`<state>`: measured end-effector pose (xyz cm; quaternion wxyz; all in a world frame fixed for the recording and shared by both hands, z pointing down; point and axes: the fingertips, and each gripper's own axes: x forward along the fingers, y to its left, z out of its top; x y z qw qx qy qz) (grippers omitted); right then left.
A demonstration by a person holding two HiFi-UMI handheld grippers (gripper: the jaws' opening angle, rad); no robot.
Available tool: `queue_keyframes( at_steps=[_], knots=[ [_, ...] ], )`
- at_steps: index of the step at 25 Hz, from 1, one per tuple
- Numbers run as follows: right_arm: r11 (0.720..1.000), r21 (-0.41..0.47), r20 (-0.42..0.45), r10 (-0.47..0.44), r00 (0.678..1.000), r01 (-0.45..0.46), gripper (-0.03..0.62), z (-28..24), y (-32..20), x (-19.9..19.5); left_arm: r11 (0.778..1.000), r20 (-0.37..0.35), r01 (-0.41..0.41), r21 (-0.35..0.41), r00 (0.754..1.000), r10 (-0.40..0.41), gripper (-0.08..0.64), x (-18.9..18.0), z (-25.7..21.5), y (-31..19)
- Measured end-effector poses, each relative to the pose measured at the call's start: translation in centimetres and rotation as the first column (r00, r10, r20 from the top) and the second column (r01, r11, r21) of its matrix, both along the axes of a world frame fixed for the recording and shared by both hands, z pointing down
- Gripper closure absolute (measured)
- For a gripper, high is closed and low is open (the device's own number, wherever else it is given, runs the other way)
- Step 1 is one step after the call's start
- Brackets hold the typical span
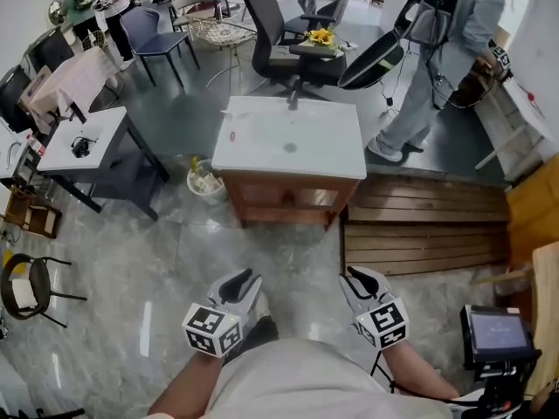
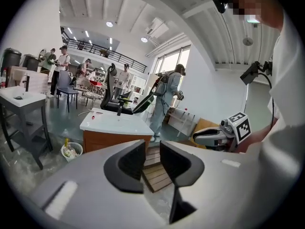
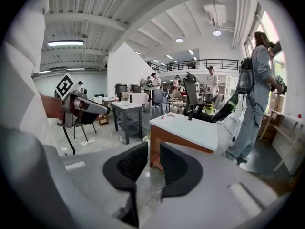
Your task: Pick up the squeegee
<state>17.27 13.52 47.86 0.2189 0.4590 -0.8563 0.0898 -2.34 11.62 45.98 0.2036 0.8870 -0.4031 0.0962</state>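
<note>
A white-topped wooden table (image 1: 323, 151) stands ahead of me on the grey floor. A small dark upright thing (image 1: 293, 97) at its far edge may be the squeegee; it is too small to be sure. It also shows on the tabletop in the left gripper view (image 2: 119, 110) and in the right gripper view (image 3: 190, 114). My left gripper (image 1: 244, 279) and my right gripper (image 1: 356, 276) hover side by side close to my body, well short of the table. Each has its jaws apart, with only floor showing between them (image 2: 152, 149) (image 3: 154, 151).
A white bin (image 1: 206, 182) sits at the table's left foot. A wooden pallet (image 1: 425, 234) lies to its right. A grey desk (image 1: 87, 142) stands at left and an office chair (image 1: 279, 51) behind the table. A person (image 1: 428, 68) stands at back right. A screen device (image 1: 498, 334) is beside me.
</note>
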Motion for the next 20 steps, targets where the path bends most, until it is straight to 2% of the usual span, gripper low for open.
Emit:
queue_keyframes(
  at_steps=[5,10,15,20],
  knots=[
    [0.999,0.033,-0.015,0.036,0.999,-0.035,0.526,-2.7,-8.7,-3.6,1.0,0.008,-0.007,0.016,1.0,0.007,0.442,-3.8,-1.0,-8.9],
    [0.995,0.068,-0.025,0.08,0.996,-0.078,0.525,-3.2,-15.5,-6.0,0.999,0.041,-0.028,0.016,0.999,0.028,0.434,-6.0,0.4,-16.6],
    [0.995,0.042,-0.031,0.093,0.995,-0.091,0.525,-2.9,-19.6,-6.3,0.998,0.072,0.054,0.022,0.996,-0.056,0.43,-7.6,1.5,-23.1],
    [0.996,0.032,-0.022,0.081,0.996,-0.08,0.525,-2.0,-25.2,-5.5,0.99,0.134,0.136,0.028,0.981,-0.138,0.423,-8.1,3.3,-30.4]
  ],
)
